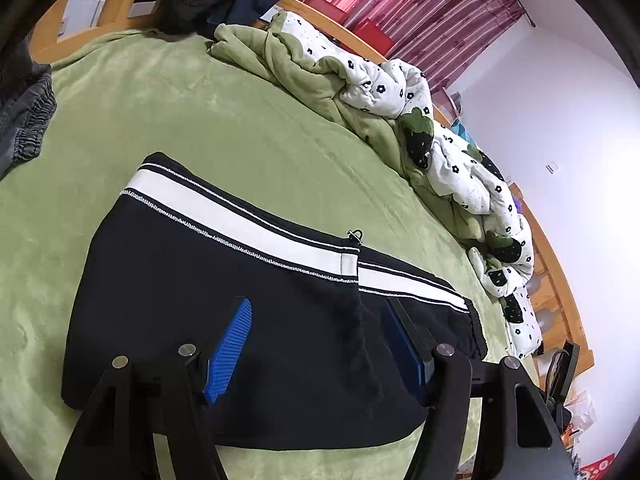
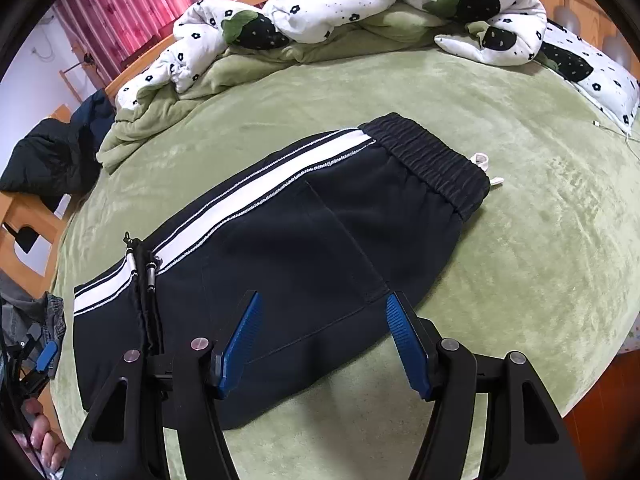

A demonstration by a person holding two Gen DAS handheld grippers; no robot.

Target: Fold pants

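Obs.: one pair of black track pants (image 2: 304, 248) lies flat on the green plush bed cover (image 2: 520, 240), already doubled: the leg ends are folded back, their cuffs and small metal zipper pull (image 1: 355, 234) resting mid-length on the upper layer. One white side stripe (image 2: 256, 200) runs along the far edge of the bundle. Elastic waistband (image 2: 432, 160) sits at the right end, with a white drawstring tip (image 2: 482, 160) poking out just beyond it.

Key relation: the bundle's long axis runs left to right, across both grippers' pointing direction. It lies directly ahead of and under both. The left gripper (image 1: 316, 340) hangs over the fold end and cuff line; the right gripper (image 2: 324, 340) hangs over the near edge below the waistband half. So right is nearer the waistband, left nearer the fold.

Tongs: both spread wide, nothing between the blue pads (image 1: 230, 350) in either view. Contact with the cloth: cannot tell.

Count: pants 1, grippers 2, rumpled strawberry-print quilt (image 2: 360, 12) 1, along the far side of the bed, well apart from the pants. Dark jacket (image 2: 60, 152) at the left bed corner. Grey garment (image 1: 24, 120) at the left edge.

Judgement: the next fold probably brings one end over the other along the long axis.
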